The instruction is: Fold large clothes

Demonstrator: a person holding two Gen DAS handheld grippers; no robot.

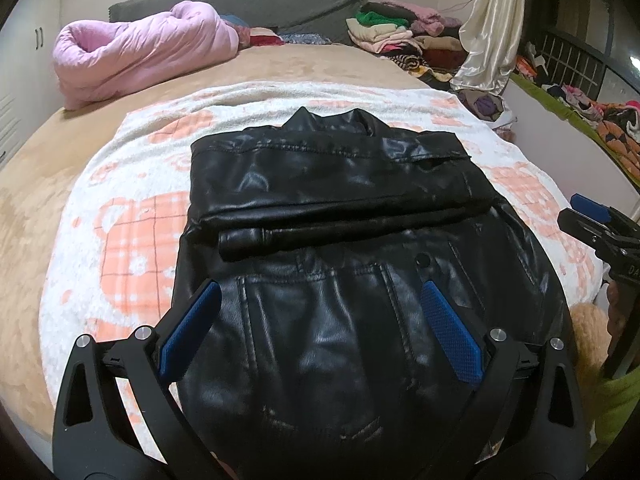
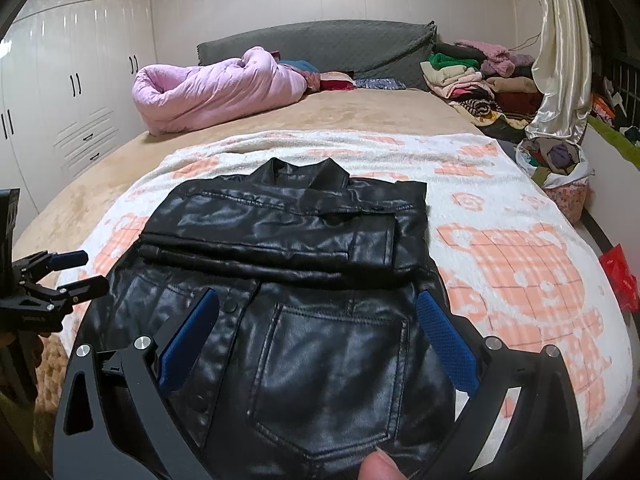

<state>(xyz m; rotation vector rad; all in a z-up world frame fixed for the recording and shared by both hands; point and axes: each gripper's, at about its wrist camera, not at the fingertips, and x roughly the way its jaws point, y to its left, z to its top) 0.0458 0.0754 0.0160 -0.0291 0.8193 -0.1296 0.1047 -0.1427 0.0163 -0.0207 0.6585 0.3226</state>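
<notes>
Left wrist view: the black leather jacket (image 1: 336, 248) fills the centre and lower middle of the frame on the white-and-orange blanket (image 1: 120, 240), its sleeves already laid across the body in the frame's middle with the collar at the far end, while the left gripper (image 1: 320, 312) stands wide open over the near hem holding nothing and the right gripper (image 1: 580, 212) shows at the right edge. Right wrist view: the right gripper is likewise spread wide and empty over the jacket's pocketed lower part at bottom centre, with a fingertip (image 2: 380, 464) at the bottom edge. I judge the sleeve folds done and the fold of hem toward collar still left.
</notes>
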